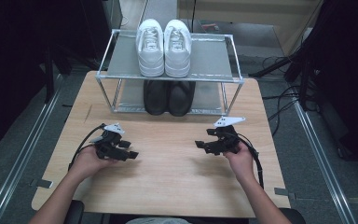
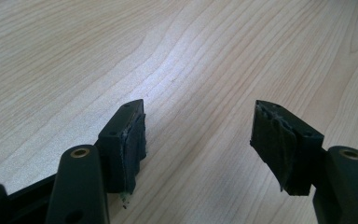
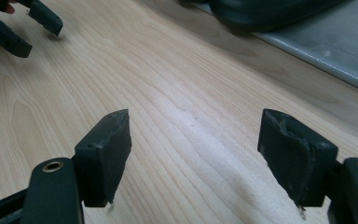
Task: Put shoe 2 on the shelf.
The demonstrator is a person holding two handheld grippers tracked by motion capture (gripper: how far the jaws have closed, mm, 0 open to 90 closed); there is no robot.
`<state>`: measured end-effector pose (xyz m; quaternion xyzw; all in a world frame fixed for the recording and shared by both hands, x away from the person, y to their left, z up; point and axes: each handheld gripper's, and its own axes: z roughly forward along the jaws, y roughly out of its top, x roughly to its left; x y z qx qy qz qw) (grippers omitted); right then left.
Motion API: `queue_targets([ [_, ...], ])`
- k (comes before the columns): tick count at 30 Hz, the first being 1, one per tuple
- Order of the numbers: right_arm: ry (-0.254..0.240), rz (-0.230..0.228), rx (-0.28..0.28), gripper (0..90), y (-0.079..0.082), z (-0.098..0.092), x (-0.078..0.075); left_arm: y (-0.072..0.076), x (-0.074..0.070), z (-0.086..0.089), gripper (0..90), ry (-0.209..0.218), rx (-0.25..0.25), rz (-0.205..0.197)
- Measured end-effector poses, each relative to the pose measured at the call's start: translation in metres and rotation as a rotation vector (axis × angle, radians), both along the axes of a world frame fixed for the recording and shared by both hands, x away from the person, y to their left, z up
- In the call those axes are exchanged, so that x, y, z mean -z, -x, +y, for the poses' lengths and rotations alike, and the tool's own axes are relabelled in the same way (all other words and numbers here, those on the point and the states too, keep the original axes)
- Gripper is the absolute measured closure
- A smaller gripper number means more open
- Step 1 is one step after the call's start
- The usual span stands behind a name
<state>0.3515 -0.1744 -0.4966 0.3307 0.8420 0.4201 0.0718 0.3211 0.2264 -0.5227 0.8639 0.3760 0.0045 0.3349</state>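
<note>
A pair of white sneakers [image 1: 163, 45] stands on the top shelf of a metal shoe rack [image 1: 214, 60] at the far side of the wooden table [image 1: 172, 172]. Under them, a pair of black shoes [image 1: 168, 97] sits on the lower shelf; one black shoe [image 3: 265, 11] also appears at the top of the right gripper view. My left gripper [image 1: 129, 150] is held low over the table at the left, open and empty, its pads [image 2: 130, 144] wide apart. My right gripper [image 1: 200, 145] is at the right, likewise open with nothing between its pads [image 3: 107, 154].
The rack's lower shelf edge [image 3: 335, 51] lies just ahead of the right gripper. The left gripper's jaws appear in the right gripper view's top left corner. Bare wood lies between the two grippers. Dark floor, cables and metal rails surround the table.
</note>
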Motion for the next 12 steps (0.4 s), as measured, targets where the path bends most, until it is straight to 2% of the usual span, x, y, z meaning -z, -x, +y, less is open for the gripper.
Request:
queue_targets([
  [12, 0.036, 0.01, -0.008, 26.7, 0.0002, 0.0043, 0.0031, -0.0006, 0.0049, -0.0034, 34.1, -0.023, 0.006, 0.026],
])
